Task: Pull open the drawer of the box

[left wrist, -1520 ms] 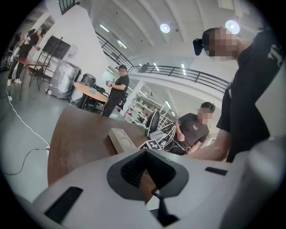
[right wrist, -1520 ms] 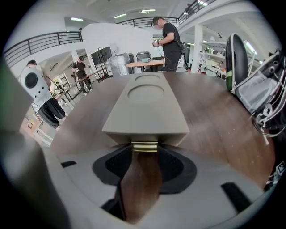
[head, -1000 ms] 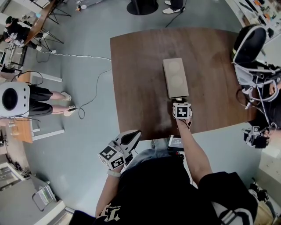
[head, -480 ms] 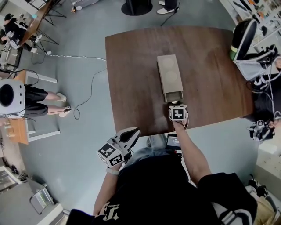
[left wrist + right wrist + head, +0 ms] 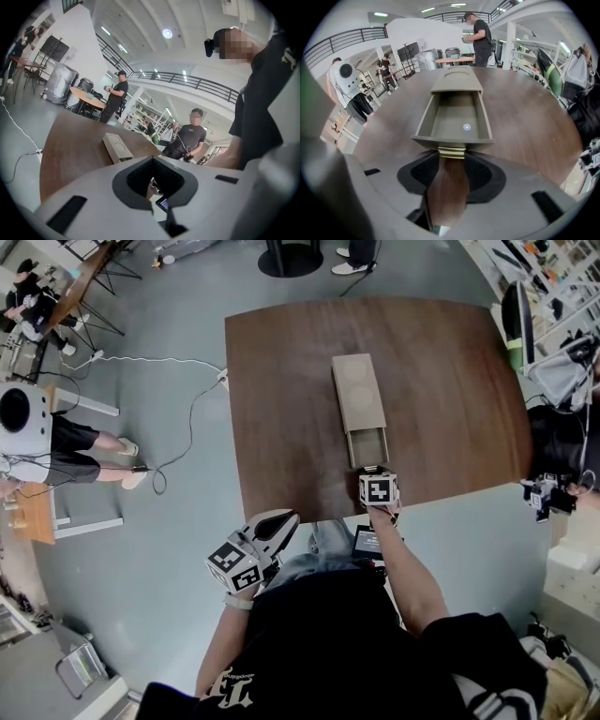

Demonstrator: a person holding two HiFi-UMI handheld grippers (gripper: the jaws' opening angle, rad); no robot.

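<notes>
As the jaws of my right gripper (image 5: pixel 451 157) clenched the brass handle (image 5: pixel 451 152), the drawer (image 5: pixel 454 123) stood partly out of the box (image 5: pixel 357 390) at the frame's centre on the table (image 5: pixel 281 409); my left gripper (image 5: pixel 287 519) hung lower left, jaws closed on nothing.

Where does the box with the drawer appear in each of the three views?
Head view: the box lies mid-table, its drawer open toward the person.
Left gripper view: left of centre, small and seen at an angle.
Right gripper view: top centre, with the open drawer facing the camera and its handle in the right claw.
Shared landmark: the brown table under it.
</notes>
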